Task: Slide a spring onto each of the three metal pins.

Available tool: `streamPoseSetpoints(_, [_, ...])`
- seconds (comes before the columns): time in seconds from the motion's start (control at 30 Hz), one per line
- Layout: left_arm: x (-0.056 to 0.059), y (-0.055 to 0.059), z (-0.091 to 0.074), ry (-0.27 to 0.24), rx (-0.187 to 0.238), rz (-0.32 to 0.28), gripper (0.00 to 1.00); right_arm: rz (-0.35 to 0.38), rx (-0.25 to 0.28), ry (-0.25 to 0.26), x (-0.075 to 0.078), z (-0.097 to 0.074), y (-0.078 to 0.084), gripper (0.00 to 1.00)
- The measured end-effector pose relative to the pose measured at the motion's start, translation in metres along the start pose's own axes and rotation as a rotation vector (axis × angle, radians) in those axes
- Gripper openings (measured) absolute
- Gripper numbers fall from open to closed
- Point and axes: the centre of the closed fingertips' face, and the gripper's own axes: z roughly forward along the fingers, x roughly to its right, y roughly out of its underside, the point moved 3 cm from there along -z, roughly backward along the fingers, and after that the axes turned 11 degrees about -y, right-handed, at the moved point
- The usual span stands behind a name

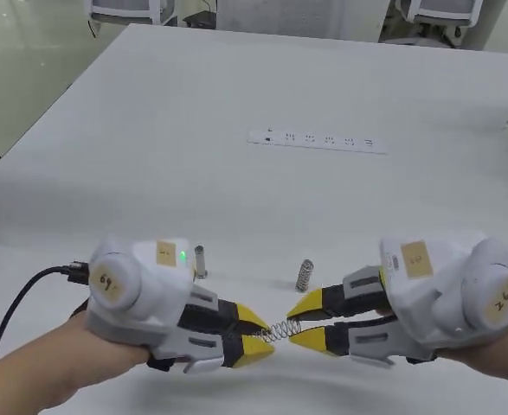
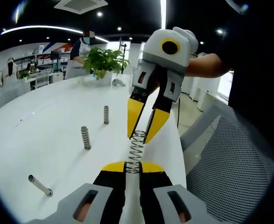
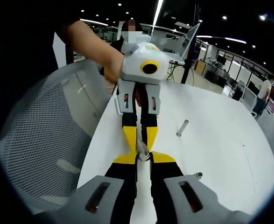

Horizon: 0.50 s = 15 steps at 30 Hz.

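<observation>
Where the white table (image 1: 193, 95) holds a power strip (image 1: 316, 140), a metal pin (image 1: 200, 261) stands.

the spring (image 1: 279, 329) between the jaws is gleaming as thin bright metal wire, while the left gripper (image 1: 266, 339) and right gripper (image 1: 295, 325) are showing matt white plastic shells and smooth yellow plastic tips with a slight sheen. the bare pin (image 1: 200, 261) is looking like dull grey metal, and the table (image 1: 236, 86) is showing a smooth, matt white top with soft reflections. the chair (image 2: 230, 158) back is showing pale open mesh cloth, the power strip (image 1: 316, 140) is looking like white plastic, and the cable (image 1: 41, 275) is wearing a matt black sheath.
</observation>
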Motion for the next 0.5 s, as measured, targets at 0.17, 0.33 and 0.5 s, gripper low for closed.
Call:
streamPoseSetpoints(0.17, [0.002, 0.002, 0.002, 0.001, -0.011, 0.014, 0.02, 0.004, 0.040, -0.015, -0.001, 0.004, -0.010, 0.07])
streamPoseSetpoints(0.33, [0.008, -0.001, 0.004, 0.012, -0.006, 0.019, 0.02, 0.015, 0.092, -0.018, -0.001, 0.007, -0.022, 0.07])
streamPoseSetpoints(0.5, [0.007, -0.001, 0.004, 0.007, -0.012, 0.032, 0.02, -0.003, 0.095, -0.011, -0.002, 0.010, -0.023, 0.07])
